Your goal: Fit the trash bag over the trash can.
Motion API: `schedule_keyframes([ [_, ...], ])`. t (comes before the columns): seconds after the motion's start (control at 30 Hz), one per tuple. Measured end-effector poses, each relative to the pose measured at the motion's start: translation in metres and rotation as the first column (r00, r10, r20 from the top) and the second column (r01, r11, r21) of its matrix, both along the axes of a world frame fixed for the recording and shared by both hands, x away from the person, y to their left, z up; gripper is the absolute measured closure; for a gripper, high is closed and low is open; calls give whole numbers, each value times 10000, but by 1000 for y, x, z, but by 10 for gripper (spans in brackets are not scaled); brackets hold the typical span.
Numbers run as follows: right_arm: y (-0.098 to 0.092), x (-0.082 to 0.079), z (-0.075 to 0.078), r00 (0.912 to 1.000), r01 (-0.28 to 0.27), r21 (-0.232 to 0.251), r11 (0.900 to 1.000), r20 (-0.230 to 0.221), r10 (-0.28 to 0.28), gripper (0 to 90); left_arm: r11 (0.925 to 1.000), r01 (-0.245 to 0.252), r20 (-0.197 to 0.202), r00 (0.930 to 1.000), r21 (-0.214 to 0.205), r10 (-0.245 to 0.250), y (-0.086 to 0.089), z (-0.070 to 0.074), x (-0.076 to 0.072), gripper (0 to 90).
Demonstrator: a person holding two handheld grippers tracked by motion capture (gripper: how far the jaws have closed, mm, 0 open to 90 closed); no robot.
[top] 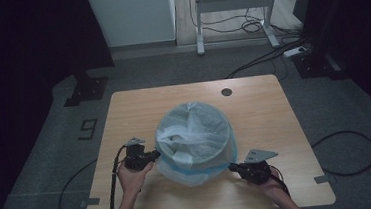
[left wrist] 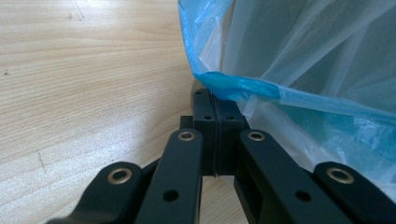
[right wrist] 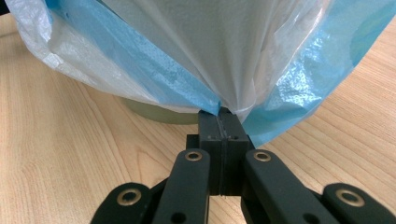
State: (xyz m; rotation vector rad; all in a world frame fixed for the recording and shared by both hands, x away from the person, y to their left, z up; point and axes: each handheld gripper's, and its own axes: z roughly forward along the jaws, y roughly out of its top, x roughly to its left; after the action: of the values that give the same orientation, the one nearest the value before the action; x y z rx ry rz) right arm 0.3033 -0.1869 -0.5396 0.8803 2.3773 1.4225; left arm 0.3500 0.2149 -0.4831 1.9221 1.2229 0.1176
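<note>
Two claws, left claw (left wrist: 215,100) and right claw (right wrist: 225,116), pinch one bag (top: 196,134).

High view overhead, gripper views close, sharing bag (top: 196,134)

Bin liner (top: 196,134): translucent white, with a bright blue band along its hem (left wrist: 261,88).
Bin base (right wrist: 159,114): pale olive-green under the liner.
Table (top: 138,108): light wood with fine straight grain; a dark round grommet (top: 226,91).
Left gripper (top: 153,155): black, brass-coloured rivets.
Right gripper (top: 232,168): black, with a grey plate.
Floor (top: 51,145): grey carpet with a dark "9" (top: 88,128).
</note>
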Motion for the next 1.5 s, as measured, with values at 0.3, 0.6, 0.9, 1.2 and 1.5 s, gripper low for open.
schedule_keyframes([
  [0.3,-3,2,0,9997,227,215,9995,78,-229,783,10000,-10,255,9997,24,10,3,1,-1,771],
  [0.6,-14,-8,15,9922,956,1764,9797,617,-1079,437,9999,-111,1287,9916,106,96,24,13,-16,381],
  [0.9,-26,-11,20,9888,1013,2695,9576,791,-1269,356,9993,246,2518,9676,-271,-170,50,27,-31,244],
  [1.2,-39,-14,24,9860,1139,3189,9409,800,-1465,345,9921,1035,3702,9263,-711,-701,61,55,-36,252],
  [1.5,-44,-15,24,9848,1239,3128,9417,778,-1554,345,9838,1611,3982,9098,-790,-1170,59,66,-30,268],
])
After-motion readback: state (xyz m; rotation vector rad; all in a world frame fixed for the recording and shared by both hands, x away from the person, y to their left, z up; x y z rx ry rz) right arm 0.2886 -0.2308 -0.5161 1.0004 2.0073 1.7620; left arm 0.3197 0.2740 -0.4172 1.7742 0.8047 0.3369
